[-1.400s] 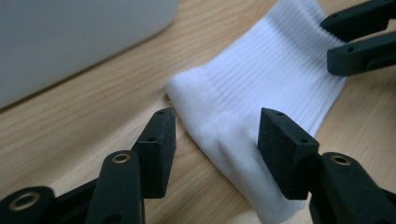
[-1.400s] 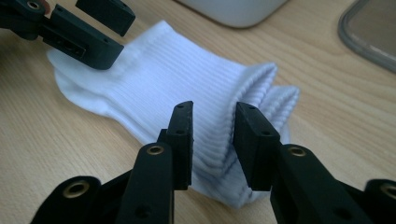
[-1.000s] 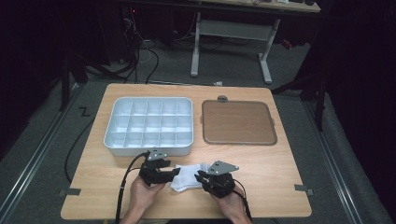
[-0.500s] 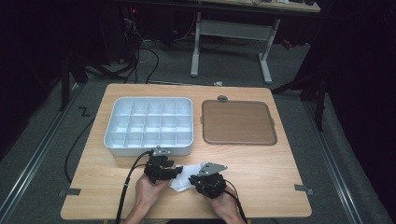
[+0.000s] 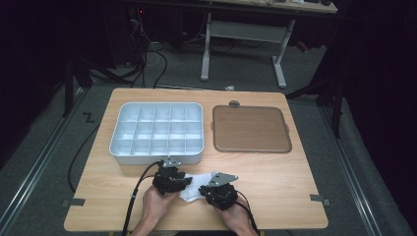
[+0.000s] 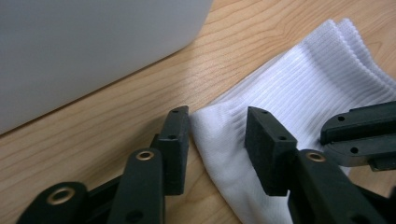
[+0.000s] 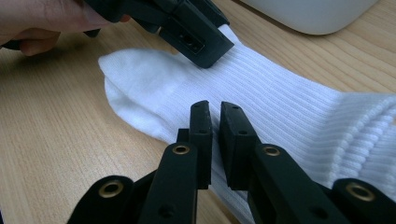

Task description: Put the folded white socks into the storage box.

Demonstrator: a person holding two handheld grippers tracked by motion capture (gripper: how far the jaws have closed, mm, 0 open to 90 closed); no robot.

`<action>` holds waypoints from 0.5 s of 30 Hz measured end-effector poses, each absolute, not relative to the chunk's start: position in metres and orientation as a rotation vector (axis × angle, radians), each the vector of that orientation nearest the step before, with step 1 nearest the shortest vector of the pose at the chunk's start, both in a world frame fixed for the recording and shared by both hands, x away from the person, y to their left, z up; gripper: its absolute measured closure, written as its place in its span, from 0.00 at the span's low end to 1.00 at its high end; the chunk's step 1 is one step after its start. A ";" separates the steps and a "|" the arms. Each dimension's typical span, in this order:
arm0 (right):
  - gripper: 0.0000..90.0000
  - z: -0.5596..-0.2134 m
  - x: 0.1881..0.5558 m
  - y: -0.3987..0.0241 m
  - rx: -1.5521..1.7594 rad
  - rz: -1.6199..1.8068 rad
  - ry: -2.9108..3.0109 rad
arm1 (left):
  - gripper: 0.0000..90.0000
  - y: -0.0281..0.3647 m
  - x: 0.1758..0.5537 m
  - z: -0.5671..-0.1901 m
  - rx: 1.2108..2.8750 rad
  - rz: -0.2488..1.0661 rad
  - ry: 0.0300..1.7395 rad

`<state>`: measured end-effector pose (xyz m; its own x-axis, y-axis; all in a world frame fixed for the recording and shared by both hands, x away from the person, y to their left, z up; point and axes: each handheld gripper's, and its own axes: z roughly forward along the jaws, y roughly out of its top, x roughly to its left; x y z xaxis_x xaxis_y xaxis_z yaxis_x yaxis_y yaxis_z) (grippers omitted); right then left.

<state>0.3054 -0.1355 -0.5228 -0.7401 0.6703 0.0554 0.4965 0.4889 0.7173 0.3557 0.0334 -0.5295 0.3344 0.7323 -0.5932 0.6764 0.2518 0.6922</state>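
A white ribbed sock (image 5: 196, 184) lies flat on the wooden table near its front edge, between my two grippers. My left gripper (image 6: 217, 123) straddles one end of the sock (image 6: 303, 88). Its jaws have just been closing with the fabric between them, and a gap still shows. My right gripper (image 7: 215, 112) has its jaws nearly together, pinching the sock's (image 7: 280, 93) near edge at mid length. In the high view the left gripper (image 5: 178, 183) and right gripper (image 5: 209, 189) sit close together, each held in a hand.
A white tray (image 5: 118, 142) with several compartments stands just behind the left gripper. To its right lies a brown flat panel (image 5: 251, 129). Bare wood stretches to the right of the sock.
The right gripper has edged slightly left toward the left one. Both hands have otherwise stayed at the sock.
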 end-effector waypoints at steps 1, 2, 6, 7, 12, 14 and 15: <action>0.93 -0.523 0.305 -0.135 0.999 1.093 2.504 | 0.72 0.034 0.356 -0.529 1.448 0.057 1.371; 0.93 -0.523 0.305 -0.135 0.998 1.093 2.504 | 0.74 0.034 0.356 -0.530 1.447 0.048 1.371; 0.93 -0.523 0.305 -0.136 0.994 1.092 2.505 | 0.83 0.037 0.356 -0.531 1.437 0.019 1.366; 0.93 -0.523 0.305 -0.136 0.994 1.092 2.505 | 0.85 0.037 0.356 -0.531 1.432 0.011 1.366; 0.93 -0.523 0.305 -0.136 0.995 1.092 2.506 | 0.92 0.039 0.355 -0.530 1.435 0.005 1.353; 0.93 -0.523 0.305 -0.135 0.993 1.087 2.507 | 0.93 0.039 0.355 -0.529 1.431 0.001 1.352; 0.93 -0.523 0.305 -0.135 0.991 1.085 2.506 | 0.94 0.040 0.354 -0.529 1.433 0.002 1.348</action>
<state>0.3048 -0.1355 -0.5230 -0.7425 0.6681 0.0493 0.4930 0.4952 0.7154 0.3543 0.0397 -0.5292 0.3496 0.6927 -0.6309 0.6909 0.2642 0.6729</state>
